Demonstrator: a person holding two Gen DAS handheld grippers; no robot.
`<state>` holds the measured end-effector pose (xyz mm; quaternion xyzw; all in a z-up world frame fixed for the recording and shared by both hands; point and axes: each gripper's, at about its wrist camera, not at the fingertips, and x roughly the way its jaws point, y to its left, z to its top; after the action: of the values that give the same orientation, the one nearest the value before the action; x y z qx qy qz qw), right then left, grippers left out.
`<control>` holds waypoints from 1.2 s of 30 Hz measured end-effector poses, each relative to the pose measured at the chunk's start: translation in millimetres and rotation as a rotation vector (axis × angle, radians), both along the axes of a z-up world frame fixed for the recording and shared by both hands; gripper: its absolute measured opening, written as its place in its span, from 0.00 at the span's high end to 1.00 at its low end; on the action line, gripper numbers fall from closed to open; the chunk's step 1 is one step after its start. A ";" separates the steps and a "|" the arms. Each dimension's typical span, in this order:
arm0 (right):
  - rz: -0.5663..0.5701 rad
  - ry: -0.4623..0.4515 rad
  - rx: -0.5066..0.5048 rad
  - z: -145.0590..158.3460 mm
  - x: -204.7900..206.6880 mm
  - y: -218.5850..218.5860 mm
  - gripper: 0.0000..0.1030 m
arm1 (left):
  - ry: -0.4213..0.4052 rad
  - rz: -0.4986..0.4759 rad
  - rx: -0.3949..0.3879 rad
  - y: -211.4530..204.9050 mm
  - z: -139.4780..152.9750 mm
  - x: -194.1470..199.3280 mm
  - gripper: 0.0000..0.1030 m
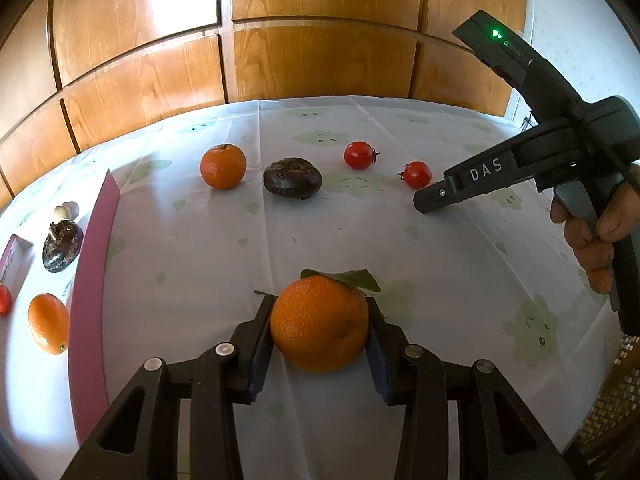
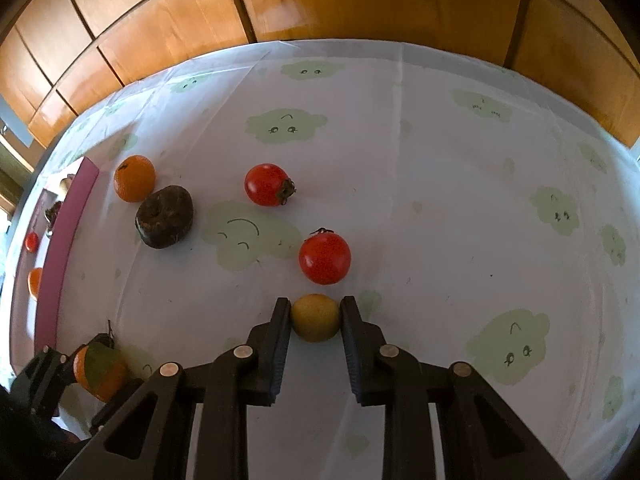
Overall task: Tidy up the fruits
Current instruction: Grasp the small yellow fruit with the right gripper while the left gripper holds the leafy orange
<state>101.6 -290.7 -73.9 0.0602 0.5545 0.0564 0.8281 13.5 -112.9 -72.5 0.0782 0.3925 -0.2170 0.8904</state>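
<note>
My left gripper (image 1: 319, 322) is shut on a leafy orange (image 1: 319, 324) low over the white tablecloth (image 1: 460, 280); the same orange (image 2: 100, 372) shows at the lower left of the right wrist view. My right gripper (image 2: 315, 316) is shut on a small yellow fruit (image 2: 315, 317). Loose on the cloth lie another orange (image 1: 223, 166), a dark brown fruit (image 1: 292, 178) and two red tomatoes (image 1: 359, 155) (image 1: 417, 175). In the right wrist view the nearer tomato (image 2: 325, 258) sits just beyond the yellow fruit.
A pink-rimmed tray (image 1: 94, 264) at the left edge holds an orange (image 1: 48, 323), a dark fruit (image 1: 62, 245), a red fruit (image 1: 4, 299) and a pale item (image 1: 64, 211). Wooden cabinet doors (image 1: 312, 60) stand behind the table. A hand (image 1: 600, 240) grips the right tool.
</note>
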 end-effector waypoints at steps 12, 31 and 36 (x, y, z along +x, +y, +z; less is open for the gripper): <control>0.034 -0.013 -0.033 3.9 -7.2 13.0 0.76 | -0.002 -0.002 0.001 0.2 -0.3 -0.3 0.59; 0.170 -0.023 -0.069 3.6 -16.7 41.7 0.76 | 0.004 0.001 0.010 -0.1 0.6 0.3 0.60; 0.177 -0.030 -0.087 3.3 -17.6 44.2 0.76 | 0.013 0.004 0.016 -2.0 1.4 2.3 0.60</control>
<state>84.0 -246.5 -70.6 -0.0257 0.5470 0.1060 0.8300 15.8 -114.9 -71.0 0.0831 0.4004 -0.2124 0.8875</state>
